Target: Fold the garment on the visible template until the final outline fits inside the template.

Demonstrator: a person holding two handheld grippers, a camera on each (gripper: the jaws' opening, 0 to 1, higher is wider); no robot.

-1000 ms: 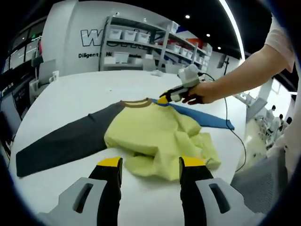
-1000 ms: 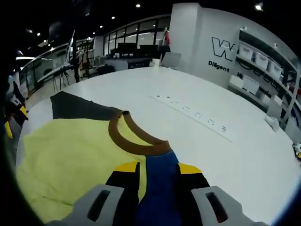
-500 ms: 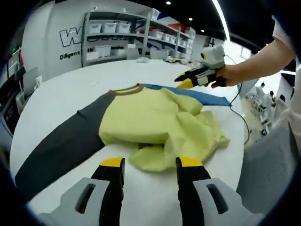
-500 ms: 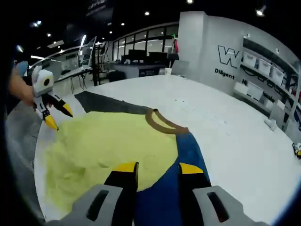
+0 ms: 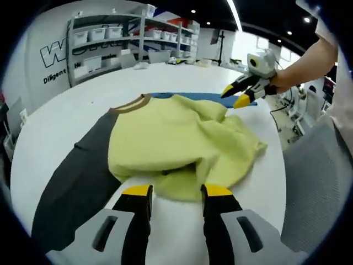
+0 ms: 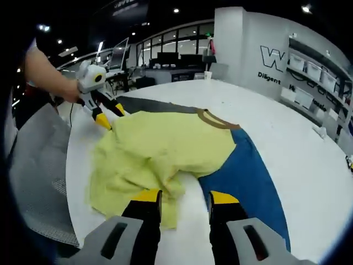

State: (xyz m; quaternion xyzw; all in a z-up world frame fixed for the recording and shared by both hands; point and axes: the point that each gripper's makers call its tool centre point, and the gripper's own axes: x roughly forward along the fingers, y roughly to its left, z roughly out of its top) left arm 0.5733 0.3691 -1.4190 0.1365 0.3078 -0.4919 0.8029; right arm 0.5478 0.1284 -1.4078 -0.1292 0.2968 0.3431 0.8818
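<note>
Yellow garment (image 5: 176, 141) lies crumpled near table (image 5: 66, 116) edge, both grippers apart.

- A broad white round-edged table (image 5: 55, 118) is spreading across the room.
- Grey metal shelving (image 5: 105, 47) is standing along a white wall (image 5: 44, 33) bearing dark lettering, with white storage bins (image 5: 91, 62) sitting on it.
- Small round ceiling lights (image 6: 175, 10) are glowing overhead.
- Tall dark-framed windows (image 6: 165, 47) are lining the far side.
</note>
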